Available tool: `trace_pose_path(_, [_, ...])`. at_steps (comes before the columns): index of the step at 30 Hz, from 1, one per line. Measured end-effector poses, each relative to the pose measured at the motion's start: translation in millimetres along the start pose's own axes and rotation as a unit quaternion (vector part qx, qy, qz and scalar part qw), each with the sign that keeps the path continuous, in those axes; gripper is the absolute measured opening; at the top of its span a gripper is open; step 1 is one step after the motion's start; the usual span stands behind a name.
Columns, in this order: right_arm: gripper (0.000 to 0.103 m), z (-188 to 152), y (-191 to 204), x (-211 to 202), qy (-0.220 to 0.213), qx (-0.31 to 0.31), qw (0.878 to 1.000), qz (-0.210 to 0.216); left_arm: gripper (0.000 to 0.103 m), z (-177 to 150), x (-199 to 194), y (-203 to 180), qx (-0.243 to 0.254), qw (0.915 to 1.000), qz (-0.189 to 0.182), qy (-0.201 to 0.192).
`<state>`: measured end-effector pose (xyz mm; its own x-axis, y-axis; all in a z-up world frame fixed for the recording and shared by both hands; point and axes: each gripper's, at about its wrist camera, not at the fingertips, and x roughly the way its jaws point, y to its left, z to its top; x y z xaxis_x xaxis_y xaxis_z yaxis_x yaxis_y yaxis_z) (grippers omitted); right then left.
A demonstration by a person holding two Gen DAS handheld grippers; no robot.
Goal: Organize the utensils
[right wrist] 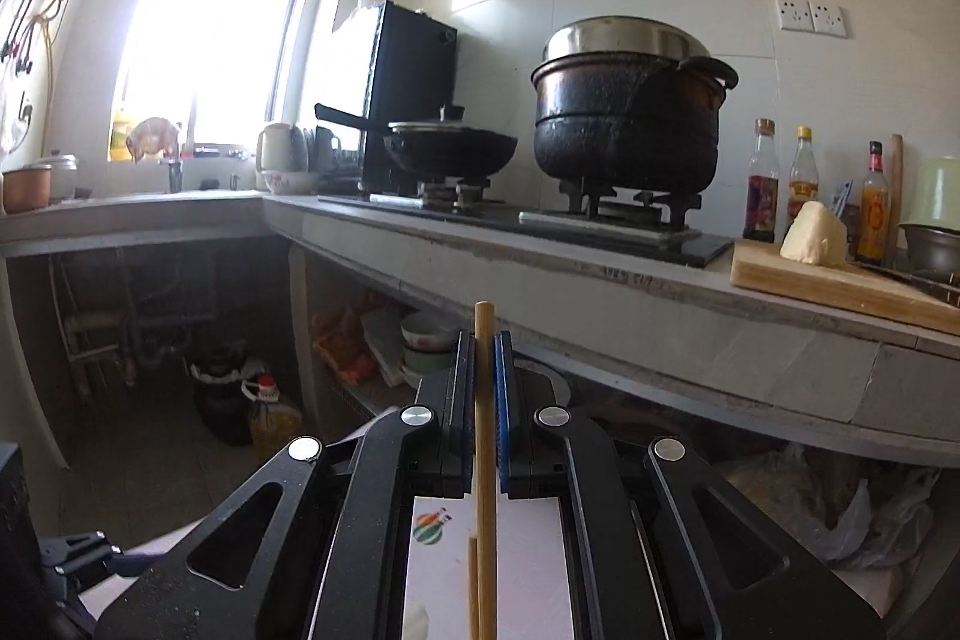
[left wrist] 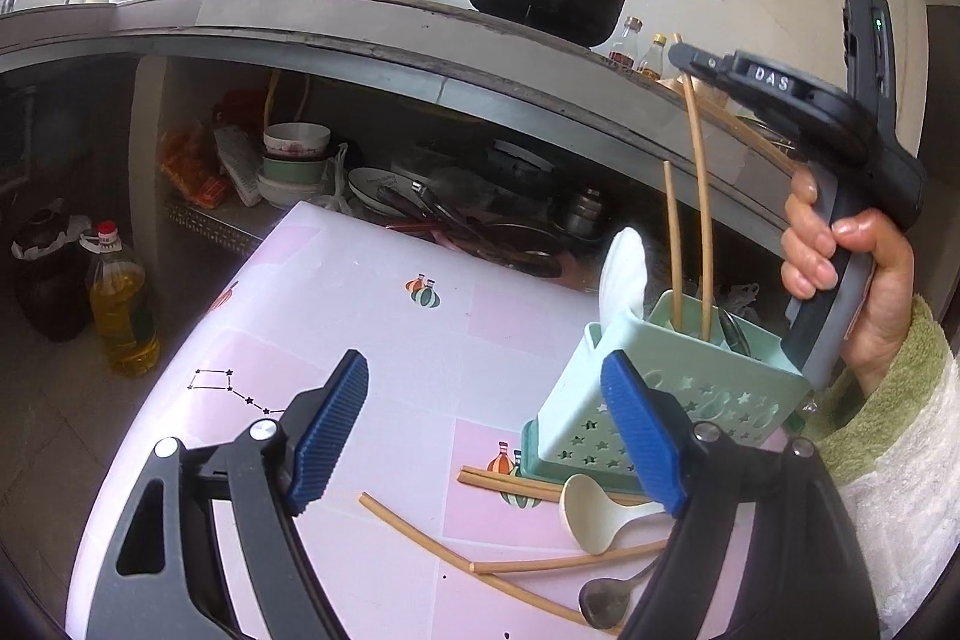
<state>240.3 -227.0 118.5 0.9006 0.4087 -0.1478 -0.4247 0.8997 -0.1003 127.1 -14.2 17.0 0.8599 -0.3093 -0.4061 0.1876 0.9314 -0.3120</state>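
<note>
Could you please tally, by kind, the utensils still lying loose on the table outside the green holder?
Chopsticks: 4
White spoon: 1
Metal spoon: 1
Total: 6

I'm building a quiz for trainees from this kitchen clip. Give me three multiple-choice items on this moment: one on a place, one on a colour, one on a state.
1. Where does the mint utensil caddy stand?
A pink table
B stove
C floor

2. What colour are the left tongs' pads?
A red
B blue
C white

3. What are the right tongs doing?
A hanging open
B shut on a chopstick
C gripping a spoon

Key: A, the caddy sits on the pink table; B, the ribbed pads are blue; B, the held chopstick is pinched between the pads.
</note>
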Motion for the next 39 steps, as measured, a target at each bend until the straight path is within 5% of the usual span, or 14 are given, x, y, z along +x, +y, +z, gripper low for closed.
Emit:
trace_pose_path(12, [0.008, -59, -5, -29, 0.127, -0.028, 0.991, -0.020, 0.078, 0, -6, 0, -0.005, 1.0000, -0.007, -0.003])
trace_pose_path(16, [0.040, -74, -8, -40, 0.169, -0.013, 0.985, -0.028, 0.078, 0, -8, -2, -0.005, 0.9999, -0.010, -0.002])
trace_pose_path(19, [0.043, -85, -4, -46, 0.197, -0.017, 0.980, -0.031, 0.078, 0, -10, -4, -0.005, 0.9999, -0.014, 0.000])
trace_pose_path(29, [0.037, -103, 10, -34, 0.258, -0.060, 0.961, -0.080, 0.078, 1, -12, -7, -0.007, 0.9999, -0.015, 0.003])
trace_pose_path(32, [0.018, -103, 14, -35, 0.264, -0.065, 0.959, -0.083, 0.078, 0, -12, -6, -0.011, 0.9998, -0.014, 0.005])
trace_pose_path(39, [0.010, -108, 26, -62, 0.236, -0.133, 0.950, -0.157, 0.078, -1, -12, -6, -0.009, 0.9998, -0.014, 0.007])
